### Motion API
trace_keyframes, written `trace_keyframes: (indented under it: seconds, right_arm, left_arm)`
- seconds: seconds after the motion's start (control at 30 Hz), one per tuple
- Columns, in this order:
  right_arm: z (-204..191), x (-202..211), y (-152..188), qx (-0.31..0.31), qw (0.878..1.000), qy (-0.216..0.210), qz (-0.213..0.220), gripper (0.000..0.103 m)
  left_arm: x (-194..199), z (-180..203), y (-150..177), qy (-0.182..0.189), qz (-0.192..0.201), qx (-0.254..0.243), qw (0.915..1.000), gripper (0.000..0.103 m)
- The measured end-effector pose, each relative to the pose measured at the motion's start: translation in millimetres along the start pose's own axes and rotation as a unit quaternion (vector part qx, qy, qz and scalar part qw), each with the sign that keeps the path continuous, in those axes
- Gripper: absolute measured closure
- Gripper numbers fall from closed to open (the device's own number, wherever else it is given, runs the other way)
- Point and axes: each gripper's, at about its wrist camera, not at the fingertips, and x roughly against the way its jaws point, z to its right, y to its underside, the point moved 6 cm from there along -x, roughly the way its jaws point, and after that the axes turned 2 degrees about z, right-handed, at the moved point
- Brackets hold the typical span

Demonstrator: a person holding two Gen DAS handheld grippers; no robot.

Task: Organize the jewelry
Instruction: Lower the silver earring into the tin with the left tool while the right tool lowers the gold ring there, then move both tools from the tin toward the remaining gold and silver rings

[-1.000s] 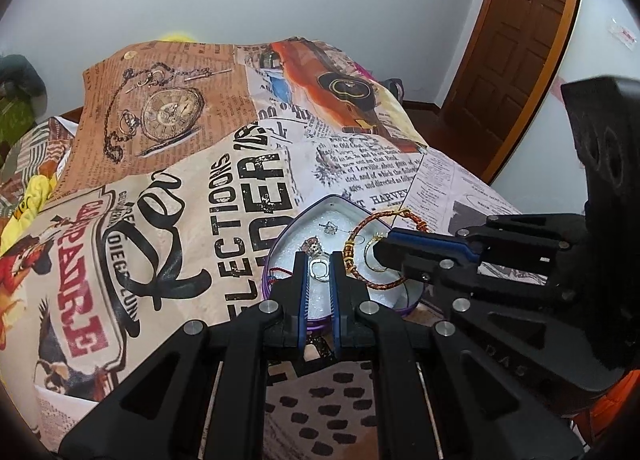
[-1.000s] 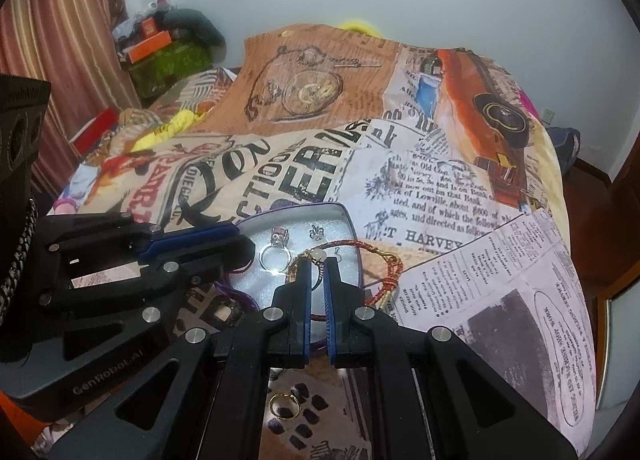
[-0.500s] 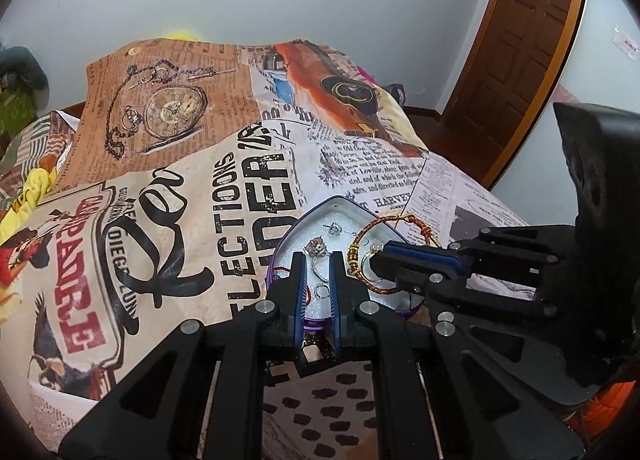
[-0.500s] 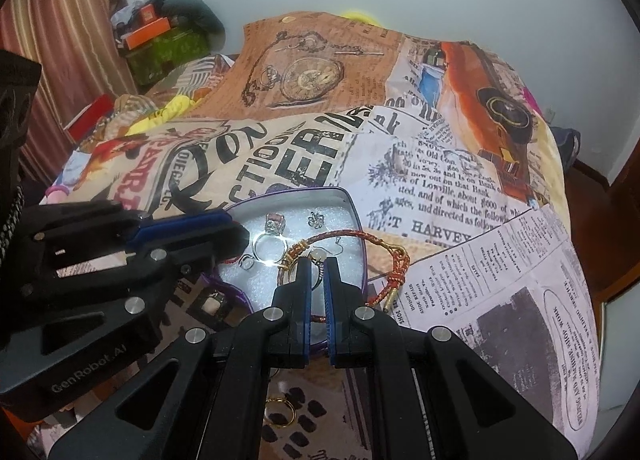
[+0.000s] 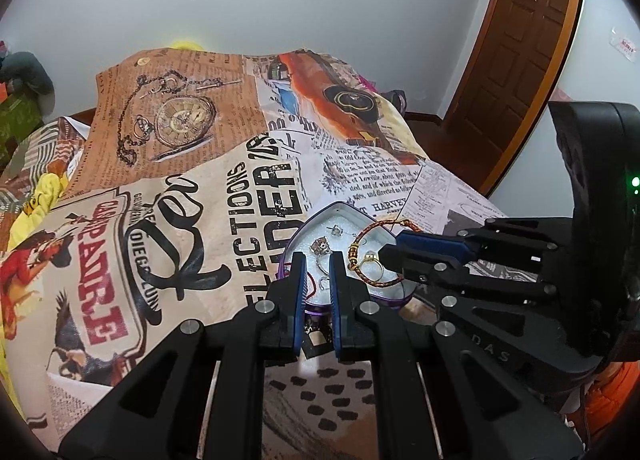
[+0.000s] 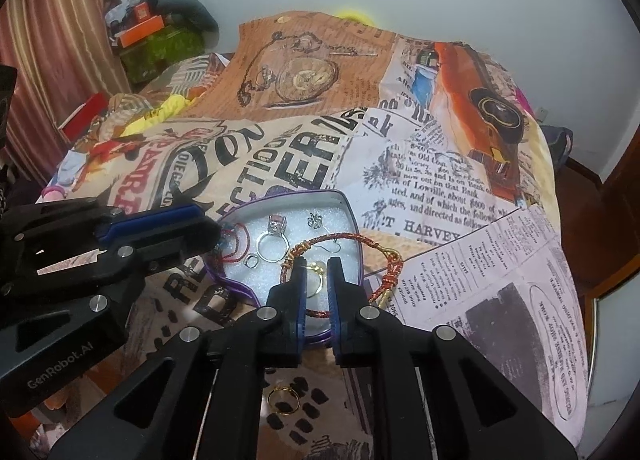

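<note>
A heart-shaped tin (image 6: 352,220) sat on a bed covered by a bedspread (image 6: 460,200) printed like old newspapers. The tin had a purple rim and white foam inside.

Many small things lay on the foam. A silver ring (image 6: 273,246) with a pink stone lay near the middle. A little silver earring (image 6: 315,220) was just beside it, closer to the far wall of the tin. A tiny silver loop (image 6: 251,261) lay next to the ring. A red and gold braided bracelet (image 6: 390,274) lay partly in the tin, and its clasp end hung over the rim onto the bedspread. A thin red string (image 6: 236,246) draped over the other side of the rim.

The right tongs (image 6: 317,272) pointed down over the tin. Their blue tips were just starting to come apart. A gold ring (image 6: 316,272) lay on the foam in the small gap between them, and I could not tell if the tips were touching it.

The left tongs (image 5: 318,272) were closed, with only a thin gap. They held nothing. Their tips hung over the near edge of the tin, close to the silver ring (image 5: 322,256).

Another gold ring (image 6: 283,400) lay by itself on the spotted part of the bedspread, outside the tin and under the right tongs.

A brown door (image 5: 516,52) stood at the far right of the room.
</note>
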Motion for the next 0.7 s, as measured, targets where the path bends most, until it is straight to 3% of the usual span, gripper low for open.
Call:
trace_keyframes:
  seconds: [0.2,0.37,0.5,0.7]
  right_arm:
    - [-2,19,-5,0.002,1.0,0.007,0.019,0.078]
    - [-3,36,-7,0.004,0.999,0.013,0.034,0.077]
    - [-5,49,-7,0.004,0.999,0.016,0.043,0.077]
    - [-5,63,1,0.0,0.999,0.017,0.047,0.076]
  left_arm:
    - [15,2,-3,-0.007,0.005,-0.003,1.0,0.095]
    - [30,8,-4,-0.013,0.01,-0.01,0.9998,0.093]
    - [43,14,-2,-0.014,0.015,-0.017,0.9996,0.083]
    - [51,20,6,-0.02,0.009,-0.025,0.9994,0.082]
